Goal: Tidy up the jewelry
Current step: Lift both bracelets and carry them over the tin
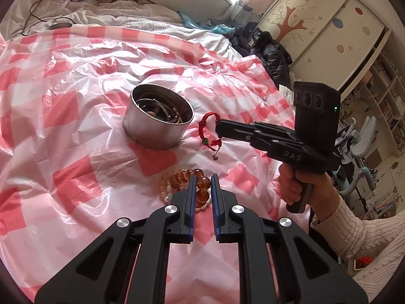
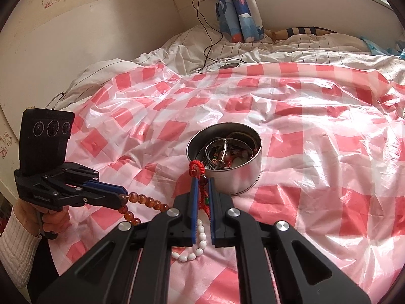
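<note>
A pink-checked plastic sheet (image 1: 76, 81) covers the bed; wardrobe (image 1: 324, 25) at 2 o'clock. Left gripper (image 1: 203, 177) clamps the amber bead bracelet (image 1: 177, 179), right gripper (image 2: 202, 179) the red cord bracelet (image 2: 202, 197). The steel tin's (image 2: 243, 177) contents are tangled, indistinct.

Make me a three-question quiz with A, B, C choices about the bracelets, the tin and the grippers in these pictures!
1. Where is the red cord bracelet?
A. Inside the tin
B. Held in the right gripper, beside the tin
C. Flat on the sheet

2. What colour are the beads held in the left gripper?
A. Amber
B. Blue
C. Black

3. How is the metal tin?
A. Upside down
B. Closed with a lid
C. Open, with jewelry inside

Answers:
1. B: the red cord hangs from the shut right gripper, next to the tin.
2. A: the amber bead bracelet trails from the left gripper.
3. C: the tin has no lid on, and bangles show inside it.
</note>
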`<state>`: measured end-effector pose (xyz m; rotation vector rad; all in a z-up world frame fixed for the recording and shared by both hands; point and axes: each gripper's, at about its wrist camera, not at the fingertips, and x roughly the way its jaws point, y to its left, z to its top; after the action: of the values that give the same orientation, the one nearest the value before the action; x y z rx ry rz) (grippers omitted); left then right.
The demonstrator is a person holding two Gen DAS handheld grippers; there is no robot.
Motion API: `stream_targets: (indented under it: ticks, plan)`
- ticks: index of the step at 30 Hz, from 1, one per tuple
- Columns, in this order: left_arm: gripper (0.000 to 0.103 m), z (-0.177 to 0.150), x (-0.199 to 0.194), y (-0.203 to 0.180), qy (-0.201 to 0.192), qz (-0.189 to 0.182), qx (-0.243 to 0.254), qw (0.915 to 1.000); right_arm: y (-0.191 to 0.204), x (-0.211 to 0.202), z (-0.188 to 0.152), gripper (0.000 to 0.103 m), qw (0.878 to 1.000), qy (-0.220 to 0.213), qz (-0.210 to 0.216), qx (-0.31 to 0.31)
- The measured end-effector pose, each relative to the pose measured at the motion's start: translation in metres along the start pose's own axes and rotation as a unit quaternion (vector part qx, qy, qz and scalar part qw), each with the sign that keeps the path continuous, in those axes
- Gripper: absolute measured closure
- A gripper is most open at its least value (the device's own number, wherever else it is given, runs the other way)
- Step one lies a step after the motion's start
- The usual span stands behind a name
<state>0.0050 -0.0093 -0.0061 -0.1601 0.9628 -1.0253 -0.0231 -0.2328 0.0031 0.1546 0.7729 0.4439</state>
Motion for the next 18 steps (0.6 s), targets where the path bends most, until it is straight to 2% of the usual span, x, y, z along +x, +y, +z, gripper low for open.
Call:
stream_targets:
  ticks: [4, 8, 18]
  plan:
    - [0.093, 0.008, -0.008, -0.015, -0.021, -0.005, 0.011, 0.9997, -0.002, -0.007, 0.002, 0.095, 1.000, -0.020, 0.008, 0.008]
    - [0.093, 0.017, -0.010, -0.030, -0.027, 0.016, 0.030, 0.9991, -0.004, -0.015, 0.005, 0.095, 0.999, -0.038, 0.018, 0.020]
    - [0.093, 0.059, 0.000, -0.045, -0.058, 0.015, 0.021, 0.9980, -0.031, -0.034, 0.011, 0.095, 0.994, -0.076, 0.014, 0.079]
